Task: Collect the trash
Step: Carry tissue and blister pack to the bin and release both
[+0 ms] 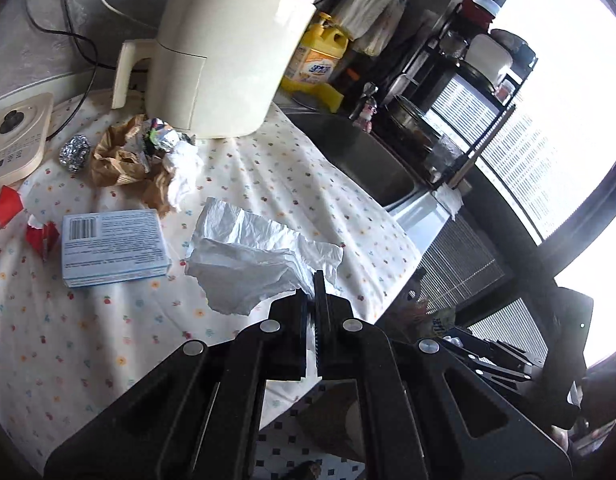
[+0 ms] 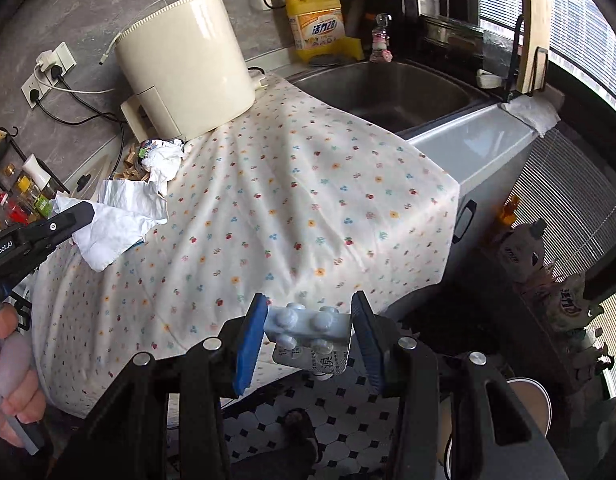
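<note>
white plastic bag (image 1: 259, 264): crumpled, corner pinched, lifted off cloth | blister pack (image 2: 310, 330): pale blue, clamped level, foil side down | foil ball (image 1: 74, 153), brown paper (image 1: 115, 160), blue box (image 1: 113, 246): lying on floral cloth

Pill blister (image 2: 312, 338) print unreadable, blue box (image 1: 113, 246) text too small

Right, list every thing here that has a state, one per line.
left gripper: shut on the white tissue, lifted off the cloth.
right gripper: fingers clamped on the blister pack.
blue box: closed, lying flat.
foil ball: crumpled, on the cloth.
brown paper: crumpled.
sink: looks empty.
</note>
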Available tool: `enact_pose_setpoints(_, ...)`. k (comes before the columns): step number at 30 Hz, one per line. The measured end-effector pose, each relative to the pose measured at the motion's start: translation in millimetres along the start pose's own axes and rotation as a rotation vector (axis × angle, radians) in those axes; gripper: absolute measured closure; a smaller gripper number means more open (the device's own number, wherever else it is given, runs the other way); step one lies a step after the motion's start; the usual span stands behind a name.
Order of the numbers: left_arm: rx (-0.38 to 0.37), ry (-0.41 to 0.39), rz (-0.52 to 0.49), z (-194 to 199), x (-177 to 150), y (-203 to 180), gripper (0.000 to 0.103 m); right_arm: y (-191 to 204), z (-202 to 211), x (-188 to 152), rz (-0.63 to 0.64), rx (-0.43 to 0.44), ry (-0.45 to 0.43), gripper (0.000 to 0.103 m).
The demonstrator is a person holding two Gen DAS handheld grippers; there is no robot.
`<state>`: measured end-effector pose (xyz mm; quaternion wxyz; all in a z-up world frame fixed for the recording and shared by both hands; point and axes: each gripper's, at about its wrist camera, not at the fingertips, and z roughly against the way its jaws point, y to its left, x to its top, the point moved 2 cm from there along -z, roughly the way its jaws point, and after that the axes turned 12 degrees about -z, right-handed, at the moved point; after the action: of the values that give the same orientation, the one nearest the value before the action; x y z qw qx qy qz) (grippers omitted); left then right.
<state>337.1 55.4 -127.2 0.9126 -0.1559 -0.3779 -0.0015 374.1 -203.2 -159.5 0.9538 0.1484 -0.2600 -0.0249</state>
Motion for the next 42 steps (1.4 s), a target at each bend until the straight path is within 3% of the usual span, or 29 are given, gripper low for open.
enact_pose_setpoints(9,-0.108,0.075,-0.090,-38,-22,-109,0.099,-119,32,-23,-0.147,-0.079,0.016,0.060)
enact_pose_setpoints(19,-0.163,0.197,-0.149,-80,-62,-194,0.099,-225,49,-53,-0.259,-0.160,0.047,0.059)
enact_pose_setpoints(27,-0.220,0.306,-0.200,-120,-105,-262,0.099,-287,50,-91,-0.303,-0.193,0.125,0.057)
enact_pose_setpoints(31,-0.246,0.364,-0.204,-138,-133,-289,0.099,-315,54,-109,-0.317,-0.220,0.135,0.037)
enact_pose_setpoints(42,-0.319,0.461,-0.251,-174,-191,-357,0.099,-380,85,-134,-0.376,-0.278,0.112,0.036)
